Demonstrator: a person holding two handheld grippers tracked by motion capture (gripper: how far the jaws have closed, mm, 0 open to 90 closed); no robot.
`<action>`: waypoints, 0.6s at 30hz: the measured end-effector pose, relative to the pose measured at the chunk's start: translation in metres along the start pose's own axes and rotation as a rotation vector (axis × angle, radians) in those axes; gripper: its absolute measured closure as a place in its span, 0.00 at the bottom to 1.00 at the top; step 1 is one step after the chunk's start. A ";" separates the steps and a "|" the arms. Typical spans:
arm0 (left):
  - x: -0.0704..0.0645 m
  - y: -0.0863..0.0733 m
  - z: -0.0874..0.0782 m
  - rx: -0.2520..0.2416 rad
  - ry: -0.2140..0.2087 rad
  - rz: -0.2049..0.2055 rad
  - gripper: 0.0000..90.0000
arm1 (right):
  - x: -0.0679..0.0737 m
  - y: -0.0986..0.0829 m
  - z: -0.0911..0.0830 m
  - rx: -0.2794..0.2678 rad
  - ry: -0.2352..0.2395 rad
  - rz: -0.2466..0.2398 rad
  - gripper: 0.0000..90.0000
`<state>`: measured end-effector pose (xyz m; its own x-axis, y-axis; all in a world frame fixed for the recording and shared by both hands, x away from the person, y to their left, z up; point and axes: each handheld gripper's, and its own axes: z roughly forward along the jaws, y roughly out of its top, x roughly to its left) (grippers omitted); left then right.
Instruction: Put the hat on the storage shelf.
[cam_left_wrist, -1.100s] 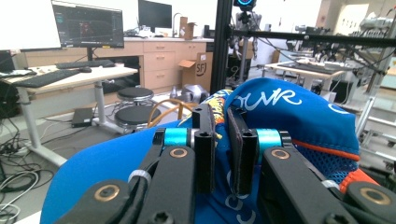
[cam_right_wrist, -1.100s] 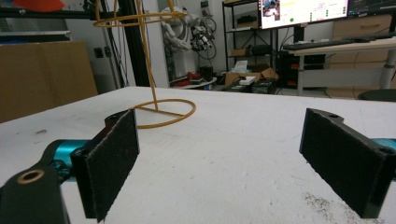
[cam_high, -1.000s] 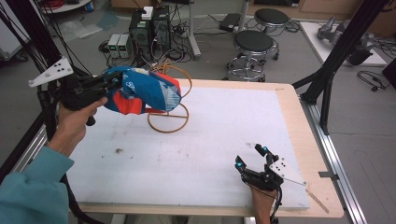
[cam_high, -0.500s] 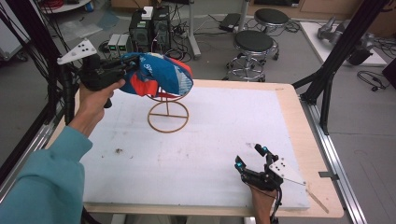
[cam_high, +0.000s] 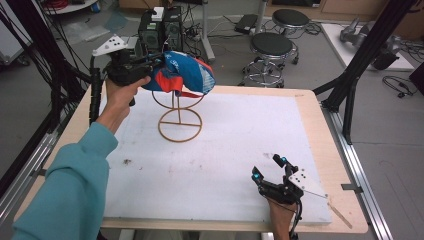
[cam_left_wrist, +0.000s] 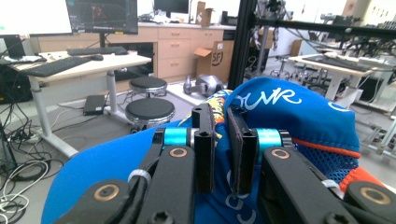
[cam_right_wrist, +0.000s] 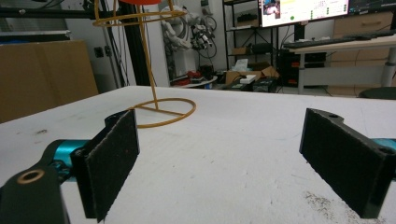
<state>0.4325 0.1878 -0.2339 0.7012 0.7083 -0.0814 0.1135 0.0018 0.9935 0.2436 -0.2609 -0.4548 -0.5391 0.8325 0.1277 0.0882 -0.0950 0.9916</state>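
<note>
High view: nearest, the right tool rests low on the white table near its front edge, jaws spread wide with nothing between them. Farther back stands a yellow wire stand, its round base flat on the table. Above it, the left tool pinches the fabric of a blue, orange and white cap at the stand's top ring.

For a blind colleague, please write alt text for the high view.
The left gripper, jaws shut on a blue and red cap, holds it over a yellow wire stand. The right gripper rests open on the white table.
</note>
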 end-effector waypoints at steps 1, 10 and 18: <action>0.000 -0.001 0.003 0.006 0.004 0.008 0.91 | 0.000 0.000 0.000 0.001 0.000 0.000 0.12; 0.006 -0.010 0.016 0.047 0.043 -0.002 0.91 | 0.000 0.000 0.000 -0.001 0.001 0.001 0.12; 0.008 -0.017 0.020 0.078 0.042 -0.016 0.90 | 0.000 0.000 0.000 0.000 0.001 0.003 0.12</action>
<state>0.4501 0.1792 -0.2529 0.6691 0.7374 -0.0922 0.1803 -0.0407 0.9828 0.2437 -0.2612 -0.4549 -0.5393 0.8319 0.1312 0.0900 -0.0980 0.9911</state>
